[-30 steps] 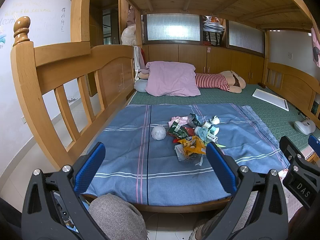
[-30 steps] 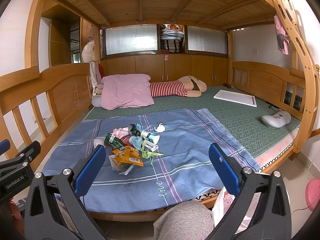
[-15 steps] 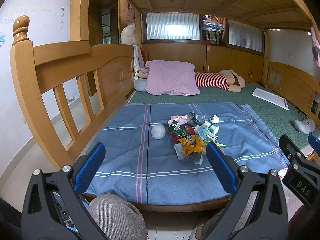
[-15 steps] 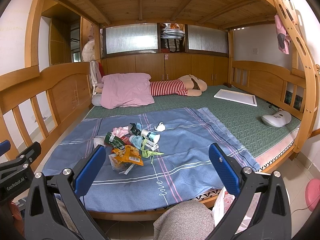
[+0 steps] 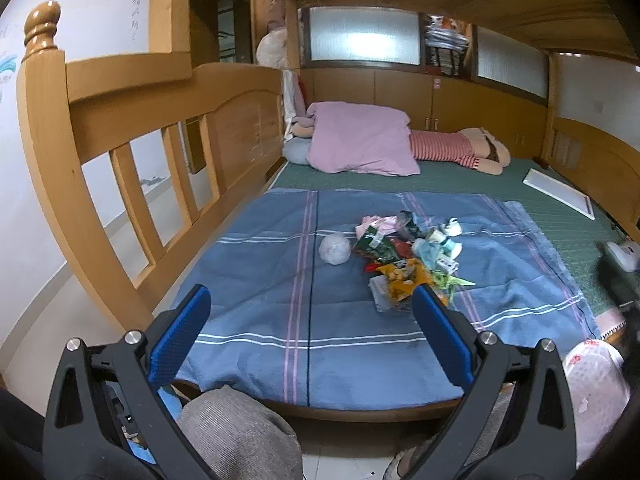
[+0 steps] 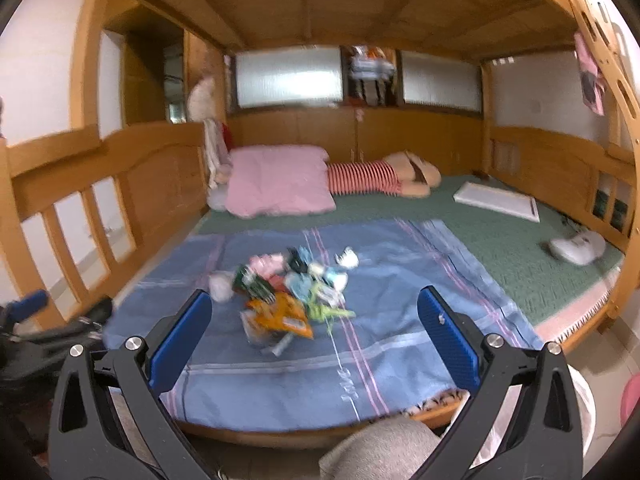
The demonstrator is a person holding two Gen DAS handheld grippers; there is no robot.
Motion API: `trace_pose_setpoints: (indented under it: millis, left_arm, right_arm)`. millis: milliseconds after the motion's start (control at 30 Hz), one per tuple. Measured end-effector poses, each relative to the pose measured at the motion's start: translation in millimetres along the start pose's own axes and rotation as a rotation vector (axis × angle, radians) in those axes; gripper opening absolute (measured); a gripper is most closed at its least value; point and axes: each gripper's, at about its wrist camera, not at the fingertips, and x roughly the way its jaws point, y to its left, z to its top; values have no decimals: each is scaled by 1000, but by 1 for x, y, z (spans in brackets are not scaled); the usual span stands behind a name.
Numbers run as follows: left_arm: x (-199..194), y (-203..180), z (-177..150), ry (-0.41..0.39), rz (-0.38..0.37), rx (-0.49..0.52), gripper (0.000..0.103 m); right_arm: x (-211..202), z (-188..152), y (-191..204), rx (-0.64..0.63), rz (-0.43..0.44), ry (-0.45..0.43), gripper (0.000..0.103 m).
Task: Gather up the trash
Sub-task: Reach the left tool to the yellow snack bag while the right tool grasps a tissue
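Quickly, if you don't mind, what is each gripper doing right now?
Left gripper: open, holding nothing, short of the trash pile.
Right gripper: open, holding nothing.

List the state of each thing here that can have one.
left gripper: open, empty
right gripper: open, empty
trash pile: loose on the blue sheet, untouched
white wad: beside the pile
plastic bag: off the bed's near edge
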Motion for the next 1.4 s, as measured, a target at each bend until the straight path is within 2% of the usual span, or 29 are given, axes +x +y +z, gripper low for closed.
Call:
trace_pose_setpoints:
  millis: [67,133,200,267,333,433,500,533,600,633,767,833,967,1033,1133,1167,1200,1233,1267,1333,1367,1400]
  left_arm:
    - [9,4,1,15,18,-9,100]
    - [18,11,3,27,32,-24,100]
    - [26,15,4,36,44,-33,100]
    - [32,18,4,47,48,-42,100]
    - [37,21,4,55,45,-52,100]
    - [43,28,6,55,16,-81,100]
    - [48,31,4,52,6,-88,100]
    - [51,32,2,52,2,-84,100]
    - [63,33,-4,67,-25,-77,100]
    - [69,34,-6,77,-45,-81,100]
    - [92,34,-14,104,-77,-86,100]
    - [104,35,-17,117,-77,-79,100]
    - [123,41,-19,134,-72,-84,100]
    - [131,45,-20,136,-70,-91,100]
    - [139,52,-22,133,-67,-97,100]
    - [141,54,-22,131,-71,-100,100]
    - [144,56,-22,126,-75,-104,100]
    - [144,57,-22,123,-81,-110,100]
    - [145,59,-21,119,-92,-120,100]
    - [149,62,-20,121,-114,-138,100]
    - [151,64,-19,120,-123,-144,100]
    - [152,65,-19,118,-128,-148,100]
  right_arm:
    - [-15,11,7,-30,11,-80,100]
    - [-23,23,16,-74,23,-112,100]
    - [-36,39,23,-91,99,-149,100]
    - [-42,49,31,-98,180,-158,100]
    - [-39,56,41,-127,194,-143,100]
    - [-10,59,24,-93,63,-90,100]
    - [30,50,-14,7,-18,-3,100]
    - [44,44,-27,39,-25,32,100]
    - [87,26,-52,88,7,168,100]
    - [112,14,-60,110,61,260,100]
    - [167,-28,-72,267,169,433,100]
    - [190,-46,-62,268,194,473,100]
    - [214,-58,-25,173,214,500,100]
    - [221,-53,-13,128,188,452,100]
    - [191,-33,-8,75,165,157,100]
    - [177,-30,-9,74,180,28,100]
    - [168,-32,-12,73,199,-60,100]
    - [165,-36,-14,68,207,-120,100]
    - [170,-38,-15,58,177,-133,100]
    - [199,-39,-17,55,134,23,100]
    - [228,-40,-19,88,183,218,100]
    - [246,-44,-22,131,224,320,100]
